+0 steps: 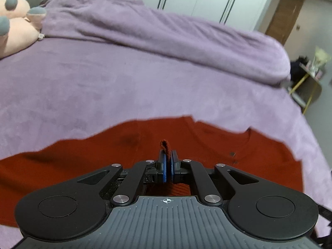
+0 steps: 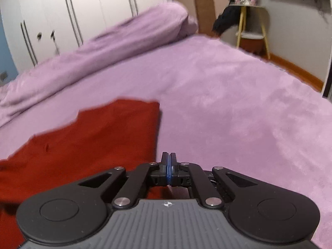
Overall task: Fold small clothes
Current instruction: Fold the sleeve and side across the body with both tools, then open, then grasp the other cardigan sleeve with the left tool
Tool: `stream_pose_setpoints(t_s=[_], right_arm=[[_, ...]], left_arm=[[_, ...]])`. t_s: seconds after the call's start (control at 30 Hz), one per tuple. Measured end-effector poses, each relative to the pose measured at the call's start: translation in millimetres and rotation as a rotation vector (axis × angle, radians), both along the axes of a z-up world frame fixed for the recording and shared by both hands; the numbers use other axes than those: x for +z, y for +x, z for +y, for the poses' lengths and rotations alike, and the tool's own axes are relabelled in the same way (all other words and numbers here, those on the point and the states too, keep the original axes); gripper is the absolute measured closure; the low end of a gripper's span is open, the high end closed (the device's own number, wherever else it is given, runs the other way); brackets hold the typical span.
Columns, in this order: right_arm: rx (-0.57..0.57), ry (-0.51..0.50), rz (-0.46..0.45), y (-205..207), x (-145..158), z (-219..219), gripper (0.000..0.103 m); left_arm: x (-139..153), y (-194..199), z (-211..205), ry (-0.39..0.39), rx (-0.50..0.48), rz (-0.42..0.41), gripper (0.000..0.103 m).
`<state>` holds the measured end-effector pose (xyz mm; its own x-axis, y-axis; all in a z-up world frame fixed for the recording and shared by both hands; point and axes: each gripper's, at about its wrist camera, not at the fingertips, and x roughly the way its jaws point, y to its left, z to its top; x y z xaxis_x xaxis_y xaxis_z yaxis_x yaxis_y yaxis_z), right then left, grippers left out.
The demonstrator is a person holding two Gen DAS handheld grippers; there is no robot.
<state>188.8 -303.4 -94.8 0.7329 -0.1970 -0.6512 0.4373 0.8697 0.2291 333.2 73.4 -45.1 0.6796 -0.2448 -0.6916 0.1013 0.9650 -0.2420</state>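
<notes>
A small red knit garment (image 1: 116, 145) lies spread on the purple bed cover, with a neckline and small dark buttons toward the right. My left gripper (image 1: 167, 155) is shut on a pinch of the red fabric, which sticks up between the blue pads. In the right wrist view the same red garment (image 2: 99, 132) lies left of and under my right gripper (image 2: 169, 157). The right jaws are closed flat together at the garment's right edge, and red fabric shows beneath them. Whether they pinch cloth is hidden.
The purple bed cover (image 1: 145, 78) fills both views, with a rolled purple duvet (image 1: 166, 31) along the far side. A pink plush toy (image 1: 14, 27) lies far left. White wardrobes (image 2: 72, 10) stand behind, and a yellow-legged side table (image 2: 253, 20) stands past the bed's corner.
</notes>
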Motion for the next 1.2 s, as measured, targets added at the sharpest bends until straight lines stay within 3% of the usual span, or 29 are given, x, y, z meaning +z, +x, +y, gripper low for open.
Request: stream_pose_setpoints(t_s=[0.07, 0.27, 0.37, 0.47, 0.53, 0.67, 0.77, 0.87, 0.9, 1.07, 1.2], right_arm=[[0.029, 0.092, -0.02, -5.5, -0.1, -7.0, 0.101], [0.101, 0.084, -0.087, -3.4, 18.1, 2.0, 0.099], [0.204, 0.03, -0.059, 11.0, 18.5, 27.2, 0.099], [0.288, -0.071, 0.021, 30.1, 6.2, 56.0, 0.099], [0.303, -0.098, 0.073, 38.3, -3.9, 64.8, 0.099], [0.307, -0.146, 0.071, 39.4, -7.4, 69.9, 0.099], [0.302, -0.137, 0.069, 39.5, -5.9, 66.0, 0.097], [0.296, -0.079, 0.023, 33.1, 0.8, 66.7, 0.079], [0.309, -0.064, 0.005, 35.7, 2.5, 69.5, 0.079], [0.345, -0.145, 0.042, 66.7, -4.1, 88.6, 0.079], [0.328, -0.232, 0.096, 91.8, -20.7, 88.2, 0.082]], left_arm=[[-9.9, -0.7, -1.0, 0.034, 0.001, 0.007, 0.097], [-21.1, 0.0, 11.8, 0.028, 0.042, 0.025, 0.097], [-16.9, 0.2, 11.9, 0.03, 0.045, -0.004, 0.097], [-14.6, 2.0, 5.0, 0.086, 0.042, -0.032, 0.097], [-17.5, 4.6, 1.3, 0.128, 0.042, -0.032, 0.097], [-23.4, 2.5, 1.5, 0.186, 0.088, 0.003, 0.095], [-14.4, -14.9, -2.5, 0.187, 0.076, -0.034, 0.088], [-11.6, -28.1, -18.2, 0.121, -0.006, -0.051, 0.07], [-13.8, -29.0, -25.6, 0.121, -0.034, -0.048, 0.064], [-43.9, -8.9, -55.4, 0.226, -0.057, 0.017, 0.067], [-56.2, 6.4, -59.7, 0.262, -0.015, 0.002, 0.058]])
